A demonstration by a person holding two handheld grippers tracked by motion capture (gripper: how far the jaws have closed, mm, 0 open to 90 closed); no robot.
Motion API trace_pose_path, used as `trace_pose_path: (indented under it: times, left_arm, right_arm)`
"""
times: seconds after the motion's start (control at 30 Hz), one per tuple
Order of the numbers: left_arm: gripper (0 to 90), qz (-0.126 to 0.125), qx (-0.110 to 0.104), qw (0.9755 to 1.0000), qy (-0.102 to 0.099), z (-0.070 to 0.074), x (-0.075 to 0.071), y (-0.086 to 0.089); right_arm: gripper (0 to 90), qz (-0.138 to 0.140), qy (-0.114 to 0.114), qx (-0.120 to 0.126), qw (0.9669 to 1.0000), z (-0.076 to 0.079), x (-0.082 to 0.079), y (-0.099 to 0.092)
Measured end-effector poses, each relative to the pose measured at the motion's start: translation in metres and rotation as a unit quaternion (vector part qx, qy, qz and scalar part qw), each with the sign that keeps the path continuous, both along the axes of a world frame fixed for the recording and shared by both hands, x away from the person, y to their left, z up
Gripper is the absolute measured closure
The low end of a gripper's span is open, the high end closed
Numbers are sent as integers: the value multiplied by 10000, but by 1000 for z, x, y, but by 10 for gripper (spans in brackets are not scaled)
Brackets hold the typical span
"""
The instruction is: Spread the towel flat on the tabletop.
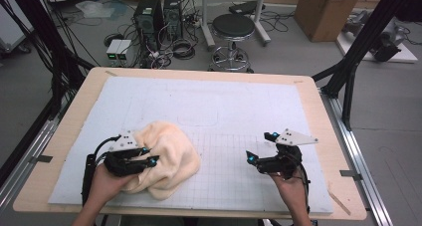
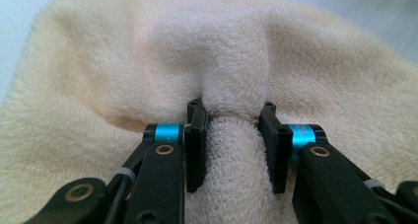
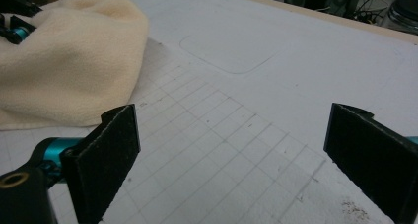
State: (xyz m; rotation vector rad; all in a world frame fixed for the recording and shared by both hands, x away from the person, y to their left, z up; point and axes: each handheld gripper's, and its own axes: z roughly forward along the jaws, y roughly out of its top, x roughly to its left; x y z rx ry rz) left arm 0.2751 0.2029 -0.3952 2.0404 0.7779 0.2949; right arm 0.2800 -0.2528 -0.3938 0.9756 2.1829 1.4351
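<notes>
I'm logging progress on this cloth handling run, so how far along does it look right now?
Early. Done: the left gripper has a fold of the cream towel pinched between its pads. In hand: that grip, with the towel bunched in a heap on the white mat. Left: the right gripper hangs open above the bare grid, apart from the towel, so any spreading or folding is yet to come.

The towel (image 2: 236,61) ran off the left gripper view's edges on the left, right and bottom, its outline lost. In the high view, the left gripper (image 1: 144,159) hid the fold it pinched. The right gripper view cut off the table's (image 3: 276,17) corners.
</notes>
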Motion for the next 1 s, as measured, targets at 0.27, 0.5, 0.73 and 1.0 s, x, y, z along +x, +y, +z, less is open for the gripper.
trace_pose_path:
  times: [0.27, 0.5, 0.73, 1.0]
  left_arm:
    - [705, -385, -391, 9981, -276, 46, 20, -39]
    - [705, -756, -930, 9919, -428, 85, 40, -87]
    - [699, -942, -955, 9899, -468, 88, 61, -133]
    - [620, -527, -393, 9975, 244, 25, 105, -131]
  right_arm:
    - [61, -147, -66, 137, 9998, 2, 0, -12]
    - [61, -273, -127, 221, 9993, 4, -1, -22]
    - [61, -421, -189, 301, 9985, 4, -1, -33]
    - [61, -211, -106, 98, 9997, 0, 1, -23]
